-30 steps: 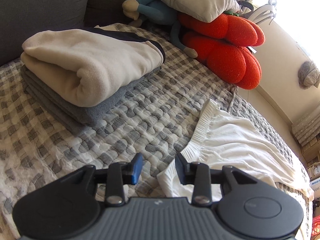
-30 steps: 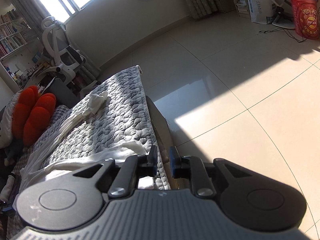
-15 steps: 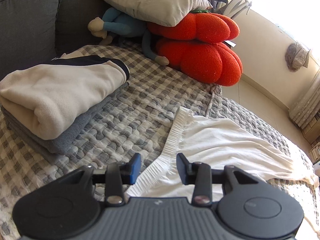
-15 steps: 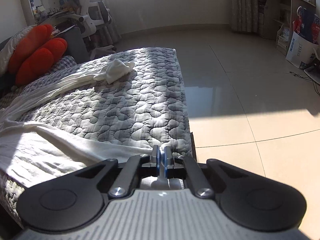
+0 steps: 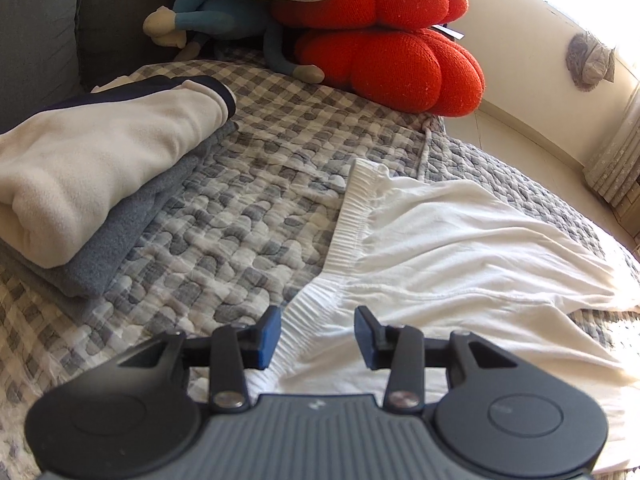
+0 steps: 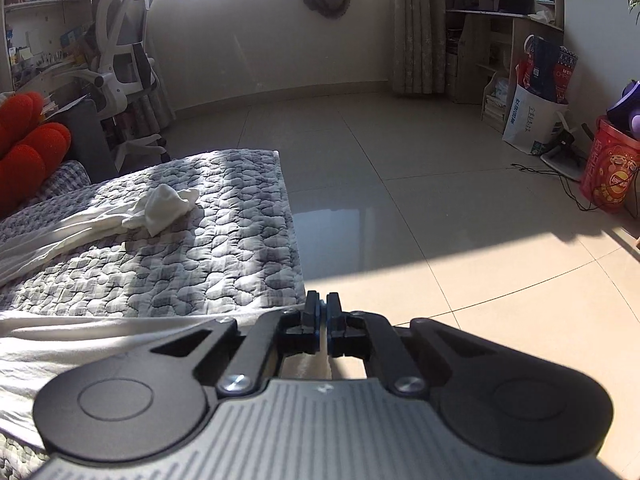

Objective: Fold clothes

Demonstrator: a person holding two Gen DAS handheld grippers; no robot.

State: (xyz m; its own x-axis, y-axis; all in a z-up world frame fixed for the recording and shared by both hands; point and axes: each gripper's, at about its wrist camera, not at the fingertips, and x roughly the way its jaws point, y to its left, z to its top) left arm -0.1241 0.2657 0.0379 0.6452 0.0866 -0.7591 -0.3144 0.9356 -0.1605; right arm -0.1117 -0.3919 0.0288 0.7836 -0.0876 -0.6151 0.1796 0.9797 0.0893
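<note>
1. My left gripper hangs low over the bed with its jaws spread wide; the ribbed waistband of the white garment lies in the gap between the blue pads, not pinched.
2. My right gripper has its jaws pressed nearly together. Pale cloth shows behind the fingers, yet I cannot tell whether any of it is pinched.
3. From the left wrist, the white garment spreads from 12 toward 3 o'clock across the quilted checked bedspread, wrinkled and unfolded.
4. From the right wrist, the same garment trails off at 9 o'clock, a bunched end resting on the bedspread near the bed's far edge.
5. At 10 o'clock of the left view sits a folded stack: cream fleece on top of grey.
6. Farther back, at 12 to 1 o'clock, an orange plush cushion lies with a blue stuffed doll beside it.
</note>
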